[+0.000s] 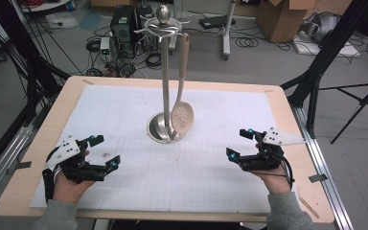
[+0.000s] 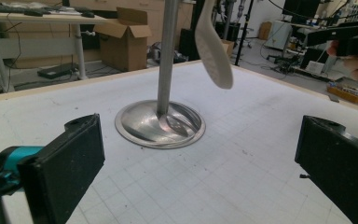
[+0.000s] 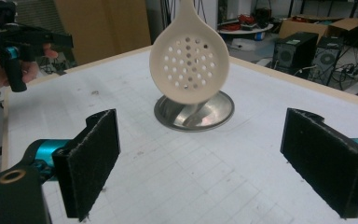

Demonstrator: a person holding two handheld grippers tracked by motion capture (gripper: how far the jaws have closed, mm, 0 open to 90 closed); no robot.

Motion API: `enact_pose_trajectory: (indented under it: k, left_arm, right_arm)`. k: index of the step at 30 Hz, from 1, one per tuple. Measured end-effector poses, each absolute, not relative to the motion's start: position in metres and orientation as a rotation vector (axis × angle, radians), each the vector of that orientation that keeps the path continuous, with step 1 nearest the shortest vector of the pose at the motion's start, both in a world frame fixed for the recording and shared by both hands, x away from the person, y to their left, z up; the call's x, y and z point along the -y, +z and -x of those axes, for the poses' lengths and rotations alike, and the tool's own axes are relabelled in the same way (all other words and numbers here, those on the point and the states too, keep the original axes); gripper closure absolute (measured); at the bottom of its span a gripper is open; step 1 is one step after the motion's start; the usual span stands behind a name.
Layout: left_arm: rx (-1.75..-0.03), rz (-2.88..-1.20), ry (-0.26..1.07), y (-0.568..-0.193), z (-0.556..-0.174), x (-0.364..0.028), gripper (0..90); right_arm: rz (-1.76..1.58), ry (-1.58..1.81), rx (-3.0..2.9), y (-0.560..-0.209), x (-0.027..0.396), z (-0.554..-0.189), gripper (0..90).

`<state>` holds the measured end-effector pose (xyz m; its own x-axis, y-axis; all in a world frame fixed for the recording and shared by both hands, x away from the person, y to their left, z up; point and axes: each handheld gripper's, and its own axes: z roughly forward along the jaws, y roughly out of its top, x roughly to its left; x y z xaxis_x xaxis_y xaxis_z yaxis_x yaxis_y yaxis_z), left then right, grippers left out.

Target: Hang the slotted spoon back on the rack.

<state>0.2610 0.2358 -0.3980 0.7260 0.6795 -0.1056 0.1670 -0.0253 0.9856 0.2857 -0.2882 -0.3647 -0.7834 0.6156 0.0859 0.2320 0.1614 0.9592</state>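
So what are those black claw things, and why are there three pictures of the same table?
A person sits at a table holding a hand tool in each hand. The left gripper and the right gripper each have two black fingers that can pinch things. Both are open and hold nothing.

One picture comes from a camera up high, looking down. The other two come from small cameras riding on each tool, looking out between its fingers.

On the white gridded mat stands a shiny metal utensil stand. A pale slotted spoon full of little holes hangs from a hook at its top, its bowl just above the round base.
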Motion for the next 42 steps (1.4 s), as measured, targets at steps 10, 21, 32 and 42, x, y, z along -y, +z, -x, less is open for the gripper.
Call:
enact_pose_trajectory:
  k: [10,21,32,42]
  left_arm:
    - [-0.710,-1.576,0.464,-0.399,-0.262,-0.235,1.7]
    - [-0.718,-1.573,0.478,-0.402,-0.262,-0.233,1.7]
    - [-0.725,-1.574,0.477,-0.404,-0.261,-0.233,1.7]
    - [-0.727,-1.577,0.477,-0.405,-0.259,-0.233,1.7]
  right_arm:
    - [-0.836,1.684,-2.057,-0.378,0.305,-0.272,10.9]
    - [-0.874,1.692,-1.977,-0.393,0.327,-0.257,10.9]
    - [-0.889,1.667,-1.955,-0.404,0.343,-0.247,10.6]
    - [-0.942,1.672,-1.888,-0.414,0.365,-0.238,10.6]
